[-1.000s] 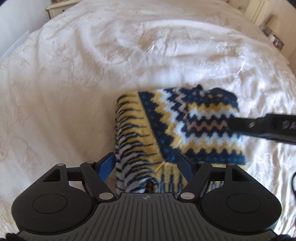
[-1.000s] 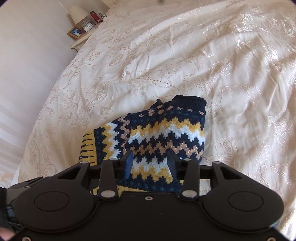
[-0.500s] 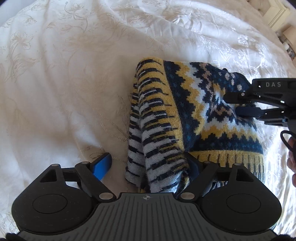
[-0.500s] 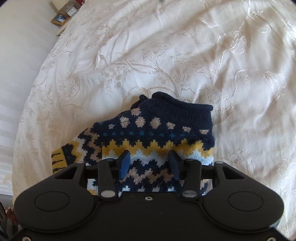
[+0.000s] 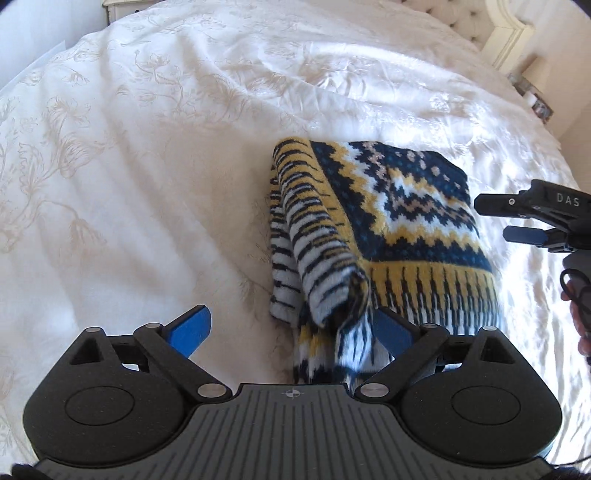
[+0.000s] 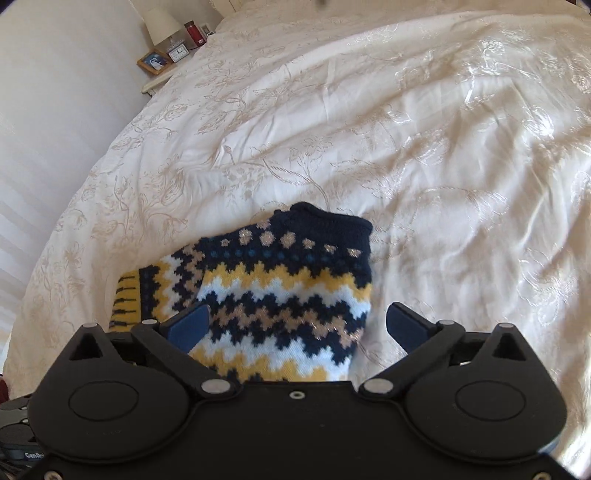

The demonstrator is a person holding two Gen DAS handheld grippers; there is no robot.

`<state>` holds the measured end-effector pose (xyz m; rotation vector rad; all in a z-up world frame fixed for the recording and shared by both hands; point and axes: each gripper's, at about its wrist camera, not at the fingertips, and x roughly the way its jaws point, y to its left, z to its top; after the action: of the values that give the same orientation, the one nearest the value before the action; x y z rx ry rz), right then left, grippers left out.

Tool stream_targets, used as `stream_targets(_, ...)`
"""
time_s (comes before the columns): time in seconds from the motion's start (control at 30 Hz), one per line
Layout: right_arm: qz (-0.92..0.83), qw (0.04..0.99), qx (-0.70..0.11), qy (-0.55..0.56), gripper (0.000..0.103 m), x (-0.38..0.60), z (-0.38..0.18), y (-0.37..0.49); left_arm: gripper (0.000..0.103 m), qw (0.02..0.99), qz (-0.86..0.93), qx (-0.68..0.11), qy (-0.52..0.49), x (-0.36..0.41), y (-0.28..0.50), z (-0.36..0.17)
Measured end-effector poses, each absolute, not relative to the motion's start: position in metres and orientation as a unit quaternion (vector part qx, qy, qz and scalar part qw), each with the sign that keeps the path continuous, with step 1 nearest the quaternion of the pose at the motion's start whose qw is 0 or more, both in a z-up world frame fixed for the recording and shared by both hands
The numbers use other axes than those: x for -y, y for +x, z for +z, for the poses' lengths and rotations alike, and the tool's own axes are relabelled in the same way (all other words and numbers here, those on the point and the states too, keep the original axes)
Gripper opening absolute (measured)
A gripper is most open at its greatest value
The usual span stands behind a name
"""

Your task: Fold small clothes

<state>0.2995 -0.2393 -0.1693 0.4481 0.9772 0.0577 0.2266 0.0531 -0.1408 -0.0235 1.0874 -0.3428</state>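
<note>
A small knitted sweater, navy with yellow, white and tan zigzags, lies folded on the cream bedspread of a bed, well in from its edges.

The left claw hangs over the sweater's near corner. Its jaws have just been opening and now stand wide, released. A loose striped fold of the knit droops between them: it lies against the right blue pad, while the left pad stands clear over bare bedspread. Neither pad presses on the cloth. Most of the sweater spreads ahead and to the right of this claw.

In the right wrist view the right claw is likewise released, its jaws having just sprung apart. The sweater lies under and ahead of it, its navy collar edge farthest away. The left pad sits over the knit; the right pad stands just off the sweater's right edge, above the bedspread. From the left wrist view this claw shows side-on just beside the sweater's right edge, not touching it.

A nightstand with a lamp stands by the far corner of the bed.
</note>
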Motion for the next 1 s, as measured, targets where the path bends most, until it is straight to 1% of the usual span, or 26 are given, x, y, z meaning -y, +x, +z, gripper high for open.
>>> stream_targets(0.13, 0.027, 0.842, -0.485, 0.233, 0.102, 0.245, -0.185, 0.283, 0.096, 0.831, -0.183, -0.524, -0.031, -0.06, 0.213, -0.144)
stream_targets(0.27, 0.032, 0.824, -0.499, 0.266, 0.102, 0.248, -0.201, 0.277, 0.096, 0.806, -0.199, -0.554, -0.057, -0.053, 0.22, -0.162)
stream_targets(0.43, 0.045, 0.807, -0.505, 0.303, 0.102, 0.247, -0.215, 0.289, 0.096, 0.795, -0.219, -0.561, -0.075, -0.035, 0.239, -0.179)
stream_targets(0.5, 0.049, 0.801, -0.505, 0.317, 0.103, 0.246, -0.22, 0.295, 0.096, 0.781, -0.228, -0.576, -0.078, -0.027, 0.248, -0.187)
stream_targets(0.73, 0.072, 0.788, -0.512, 0.335, 0.103, 0.24, -0.227, 0.311, 0.096, 0.734, -0.267, -0.609, -0.142, -0.026, 0.262, -0.205)
stream_targets(0.8, 0.089, 0.784, -0.515, 0.335, 0.103, 0.239, -0.228, 0.307, 0.088, 0.72, -0.264, -0.618, -0.174, -0.033, 0.262, -0.208)
stream_targets(0.83, 0.095, 0.778, -0.518, 0.341, 0.103, 0.239, -0.229, 0.303, 0.078, 0.712, -0.261, -0.624, -0.189, -0.036, 0.262, -0.21)
stream_targets(0.87, 0.097, 0.773, -0.521, 0.35, 0.103, 0.239, -0.229, 0.299, 0.062, 0.706, -0.26, -0.626, -0.203, -0.039, 0.261, -0.211)
stream_targets(0.9, 0.1, 0.765, -0.525, 0.359, 0.097, 0.238, -0.229, 0.294, 0.054, 0.698, -0.264, -0.628, -0.219, -0.039, 0.26, -0.214)
stream_targets(0.93, 0.102, 0.764, -0.528, 0.358, 0.083, 0.235, -0.226, 0.291, 0.044, 0.695, -0.268, -0.628, -0.226, -0.039, 0.259, -0.215)
stream_targets(0.97, 0.09, 0.769, -0.529, 0.348, 0.057, 0.233, -0.221, 0.288, 0.038, 0.697, -0.27, -0.626, -0.219, -0.036, 0.258, -0.214)
stream_targets(1.0, 0.084, 0.773, -0.526, 0.344, 0.053, 0.231, -0.215, 0.286, 0.038, 0.704, -0.272, -0.623, -0.206, -0.032, 0.256, -0.211)
